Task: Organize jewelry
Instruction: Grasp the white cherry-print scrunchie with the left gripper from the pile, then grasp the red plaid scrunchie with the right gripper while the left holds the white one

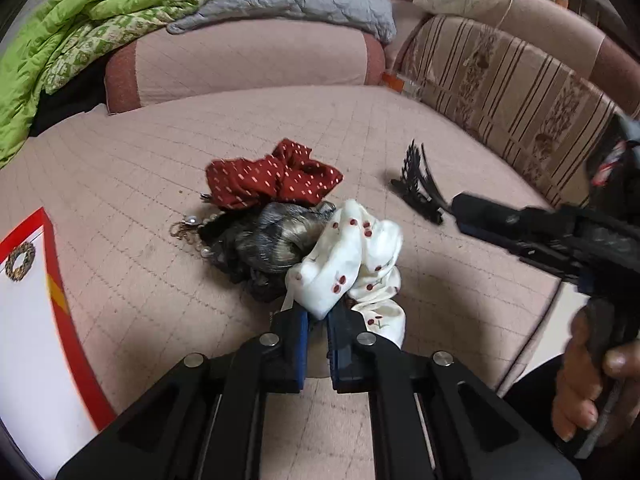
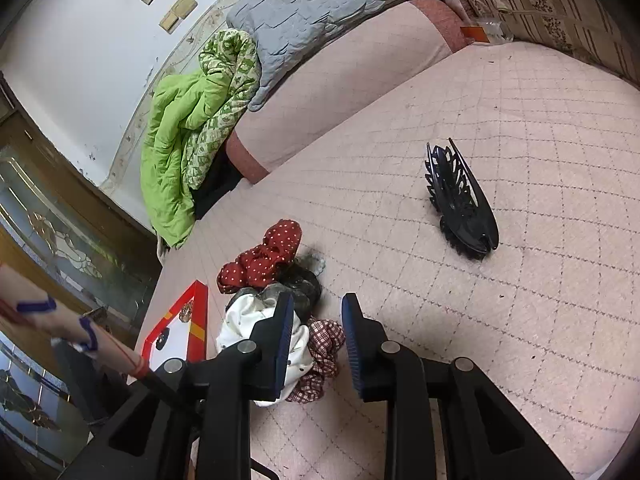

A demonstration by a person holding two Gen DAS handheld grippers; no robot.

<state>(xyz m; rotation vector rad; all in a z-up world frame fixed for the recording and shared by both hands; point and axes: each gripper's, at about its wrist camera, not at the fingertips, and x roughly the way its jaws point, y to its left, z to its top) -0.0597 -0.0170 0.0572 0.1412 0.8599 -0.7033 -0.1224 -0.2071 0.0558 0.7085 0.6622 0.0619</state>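
Several hair accessories lie heaped on the pink quilted bedcover (image 1: 160, 152): a red dotted scrunchie (image 1: 276, 178), a dark grey one (image 1: 264, 244) and a white cherry-print scrunchie (image 1: 352, 256); the left gripper (image 1: 318, 320) has its fingers pinched on the white one's near edge. The right gripper (image 2: 316, 344) hovers spread and empty beside the heap; a black claw clip (image 2: 460, 200) lies well apart, and a red-framed tray (image 2: 188, 332) sits beside the heap.

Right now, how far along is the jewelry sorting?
Early. Done: one ring-shaped brooch sits on the red-edged tray. In hand: the left hand-held gripper is shut on the white cherry-print scrunchie. Left: red scrunchie, pearl pieces, black claw clip.
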